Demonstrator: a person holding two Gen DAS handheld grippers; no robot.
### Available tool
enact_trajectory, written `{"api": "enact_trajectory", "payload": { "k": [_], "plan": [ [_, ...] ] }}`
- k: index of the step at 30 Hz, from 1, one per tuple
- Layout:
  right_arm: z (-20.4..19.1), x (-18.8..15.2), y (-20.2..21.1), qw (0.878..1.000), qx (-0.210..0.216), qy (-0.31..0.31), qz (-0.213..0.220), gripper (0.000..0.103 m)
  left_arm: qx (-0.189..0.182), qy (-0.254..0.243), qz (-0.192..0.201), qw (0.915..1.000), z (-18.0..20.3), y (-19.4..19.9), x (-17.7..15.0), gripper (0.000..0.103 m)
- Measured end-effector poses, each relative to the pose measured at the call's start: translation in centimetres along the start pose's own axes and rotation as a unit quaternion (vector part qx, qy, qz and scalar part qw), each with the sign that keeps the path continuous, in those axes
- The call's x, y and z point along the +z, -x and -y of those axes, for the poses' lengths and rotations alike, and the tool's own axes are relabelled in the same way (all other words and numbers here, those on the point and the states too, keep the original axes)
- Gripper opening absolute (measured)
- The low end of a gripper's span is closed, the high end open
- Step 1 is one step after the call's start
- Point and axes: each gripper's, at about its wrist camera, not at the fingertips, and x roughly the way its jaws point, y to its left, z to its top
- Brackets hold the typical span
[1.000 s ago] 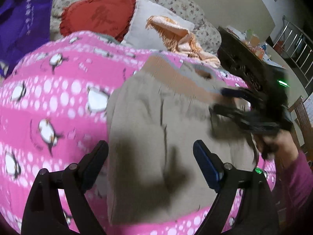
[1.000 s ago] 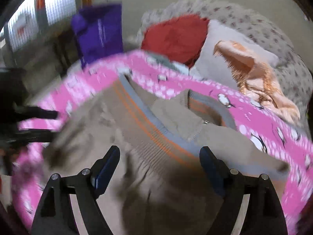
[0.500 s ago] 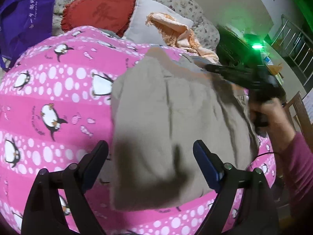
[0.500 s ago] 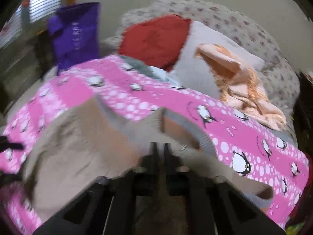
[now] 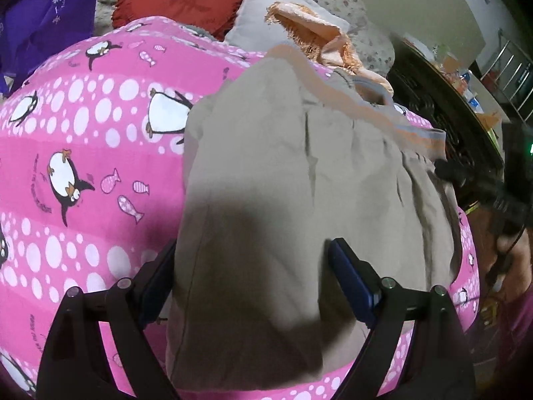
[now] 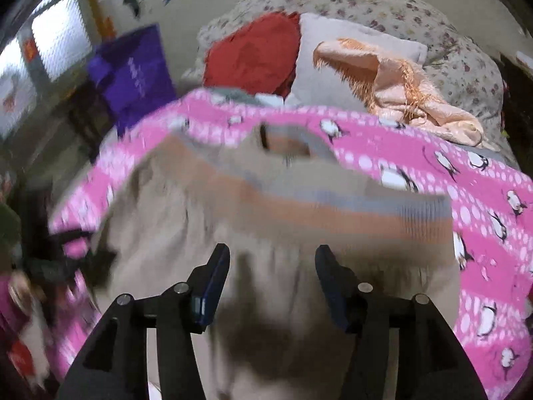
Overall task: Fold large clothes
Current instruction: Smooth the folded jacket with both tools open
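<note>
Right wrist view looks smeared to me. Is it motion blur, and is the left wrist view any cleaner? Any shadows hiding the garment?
Right wrist view: streaked motion blur across the beige garment, worst at the left edge. Left wrist view: sharper, with crisp penguins on the pink blanket, though the right gripper is smeared. Both views: a dark gripper shadow covers the garment's near part; fisheye bends the edges.

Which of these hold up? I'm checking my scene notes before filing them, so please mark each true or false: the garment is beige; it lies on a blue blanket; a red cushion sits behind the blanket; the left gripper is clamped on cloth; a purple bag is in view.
1. The garment is beige. True; it has an orange and grey ribbed band.
2. It lies on a blue blanket. False: the blanket is pink with penguins.
3. A red cushion sits behind the blanket. True.
4. The left gripper is clamped on cloth. False: its jaws stand wide open over the garment.
5. A purple bag is in view. True.
</note>
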Motion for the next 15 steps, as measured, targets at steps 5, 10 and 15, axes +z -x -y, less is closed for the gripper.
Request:
{"api": "enact_trajectory", "payload": {
  "k": [5,10,15],
  "plan": [
    [5.6,-0.2,-4.9,0.993,-0.071,-0.089,-0.009,0.052,0.025,-0.005,-0.011,0.9996,0.2,-1.3,-0.3,0.089],
    [5.7,0.5,-5.1,0.992,-0.083,-0.095,-0.008,0.052,0.045,-0.004,-0.01,0.9989,0.3,-1.7,-0.1,0.089],
    [3.8,-1.8,-0.1,0.996,-0.058,-0.075,0.001,0.061,0.058,-0.016,-0.002,0.9982,0.7,-1.2,-0.2,0.089]
  ]
}}
